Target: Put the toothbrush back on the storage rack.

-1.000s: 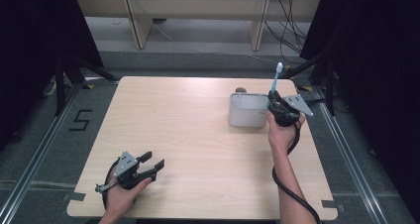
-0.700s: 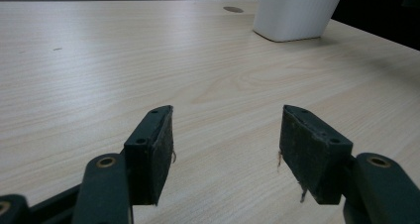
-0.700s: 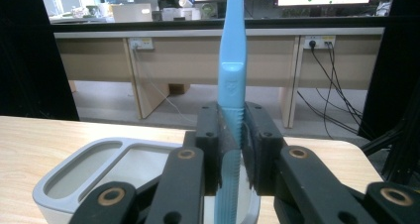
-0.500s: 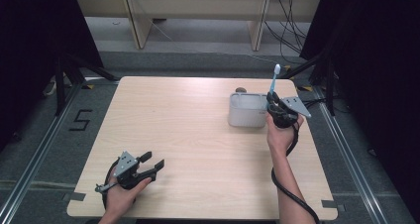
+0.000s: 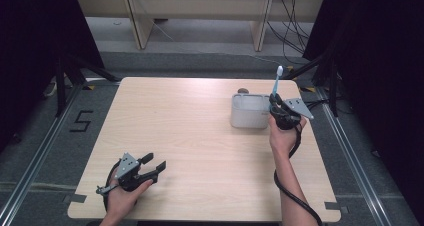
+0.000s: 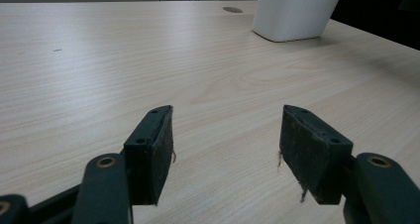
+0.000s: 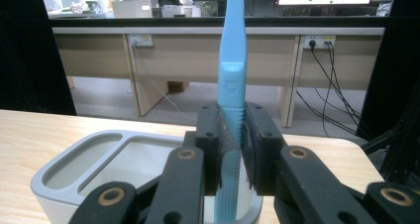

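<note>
A light blue toothbrush [image 7: 233,85] stands upright, clamped between the jaws of my right gripper [image 7: 233,152], its lower end dipping into a white two-compartment holder [image 7: 74,169]. From above, the toothbrush [image 5: 276,83] rises over the holder [image 5: 248,112] at the table's far right, with the right gripper [image 5: 276,108] shut on its handle at the holder's right end. My left gripper [image 5: 152,162] rests near the front left edge, open, with nothing between its pads [image 6: 158,149]. It looks across the bare wood toward the holder [image 6: 294,11].
The wooden table [image 5: 200,151] has a small round grommet [image 5: 243,91] behind the holder. Black cables trail from both grippers. Desks and cables stand on the floor beyond the far edge.
</note>
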{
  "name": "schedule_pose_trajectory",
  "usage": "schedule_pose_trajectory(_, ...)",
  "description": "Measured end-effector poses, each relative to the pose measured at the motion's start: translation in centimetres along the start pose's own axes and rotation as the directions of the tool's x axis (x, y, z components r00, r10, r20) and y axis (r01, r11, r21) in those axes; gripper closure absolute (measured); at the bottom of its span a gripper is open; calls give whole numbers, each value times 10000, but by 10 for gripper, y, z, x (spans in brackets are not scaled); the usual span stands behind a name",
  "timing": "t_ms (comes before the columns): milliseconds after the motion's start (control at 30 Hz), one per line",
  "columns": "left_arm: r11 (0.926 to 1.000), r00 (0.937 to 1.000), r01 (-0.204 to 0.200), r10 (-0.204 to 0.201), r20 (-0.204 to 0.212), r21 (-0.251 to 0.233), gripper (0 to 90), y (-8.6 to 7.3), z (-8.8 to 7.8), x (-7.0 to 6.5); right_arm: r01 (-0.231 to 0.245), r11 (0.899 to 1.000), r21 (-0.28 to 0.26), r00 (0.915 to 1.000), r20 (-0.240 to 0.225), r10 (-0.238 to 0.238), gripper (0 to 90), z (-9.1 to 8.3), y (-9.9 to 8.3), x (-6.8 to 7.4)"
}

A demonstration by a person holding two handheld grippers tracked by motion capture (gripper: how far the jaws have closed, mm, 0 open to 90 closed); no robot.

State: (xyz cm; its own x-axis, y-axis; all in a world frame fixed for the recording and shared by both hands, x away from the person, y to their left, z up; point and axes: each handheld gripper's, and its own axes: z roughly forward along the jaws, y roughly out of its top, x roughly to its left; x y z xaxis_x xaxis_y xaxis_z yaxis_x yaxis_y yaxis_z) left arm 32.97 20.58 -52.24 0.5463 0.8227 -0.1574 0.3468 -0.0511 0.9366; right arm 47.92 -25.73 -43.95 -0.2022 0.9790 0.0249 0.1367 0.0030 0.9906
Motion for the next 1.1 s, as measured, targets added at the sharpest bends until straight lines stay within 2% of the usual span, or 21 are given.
schedule_pose_trajectory(100, 10000, 10000, -14, 14, 14, 1, 372, 0, 0, 0, -201, 9998, 34, 9998, 64, 200, 791, 0, 0, 2)
schedule_pose_trajectory(167, 10000, 10000, -23, 23, 21, -7, 372, 0, 0, 0, -181, 9998, 74, 9997, -130, 182, 790, 1, -1, 1)
schedule_pose_trajectory(200, 10000, 10000, -18, 18, 23, -13, 372, 0, 0, 0, -7, 10000, -7, 10000, -6, 7, 790, 0, -1, 0)
schedule_pose_trajectory(333, 10000, 10000, -30, 30, 24, -3, 372, 0, 0, 0, -38, 9998, 180, 10000, 1, 38, 790, 0, -5, 1)
schedule_pose_trajectory(533, 10000, 10000, -13, 13, 9, 4, 372, 0, 0, 0, 10, 10000, 68, 10000, -25, -9, 791, 0, -8, 0)
schedule_pose_trajectory(733, 10000, 10000, -15, 15, 28, -13, 372, 0, 0, 0, -162, 9998, 129, 9999, -32, 163, 790, 0, -8, 3)
schedule_pose_trajectory(967, 10000, 10000, -34, 34, 30, -13, 372, 0, 0, 0, 10, 10000, 76, 10000, -23, -10, 790, -1, -9, 2)
schedule_pose_trajectory(1000, 10000, 10000, -38, 38, 25, -10, 372, 0, 0, 0, -214, 9997, 123, 9998, -46, 215, 790, -1, -10, 4)
schedule_pose_trajectory(1067, 10000, 10000, -38, 38, 25, -4, 372, 0, 0, 0, 29, 9999, 165, 10000, -38, -28, 790, -2, -10, 2)
schedule_pose_trajectory(1100, 10000, 10000, -38, 38, 24, -4, 372, 0, 0, 0, -41, 9997, 253, 10000, -48, 43, 790, -3, -11, 2)
